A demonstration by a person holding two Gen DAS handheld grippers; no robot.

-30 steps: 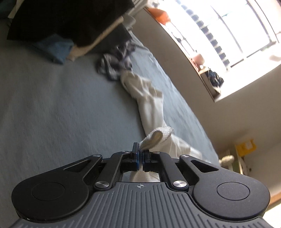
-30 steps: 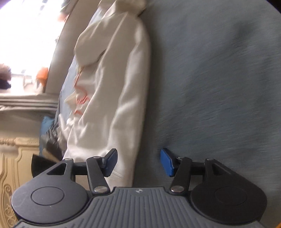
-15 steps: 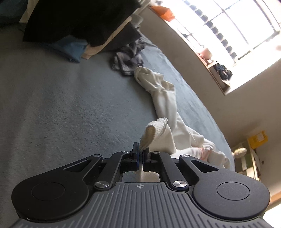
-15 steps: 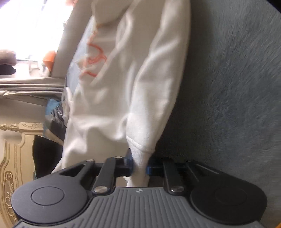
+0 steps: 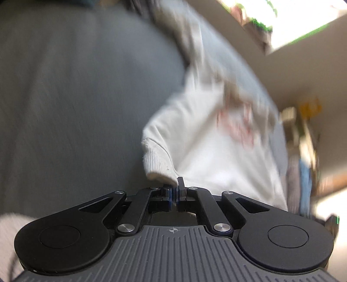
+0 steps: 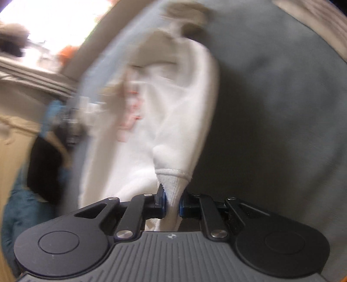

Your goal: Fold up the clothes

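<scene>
A white sweatshirt (image 5: 208,138) with a red print lies on a grey bed cover (image 5: 76,86). In the left wrist view its ribbed cuff (image 5: 157,162) runs into my left gripper (image 5: 174,196), which is shut on the cuff's edge. The right wrist view shows the same sweatshirt (image 6: 173,112) hanging away from me, its other ribbed cuff (image 6: 173,186) pinched between the blue pads of my right gripper (image 6: 172,204), shut on it. Both views are blurred by motion.
A dark pile of clothes (image 6: 45,164) sits at the left in the right wrist view, beside a cream carved headboard (image 6: 13,134). A bright window (image 5: 288,19) and a wall lie beyond the bed. Grey bed cover (image 6: 271,108) spreads to the right.
My right gripper went from open beside the sweatshirt to shut on its cuff, then lifted it. My left gripper, still holding the other cuff, swung across, and the sweatshirt body now spreads out.
</scene>
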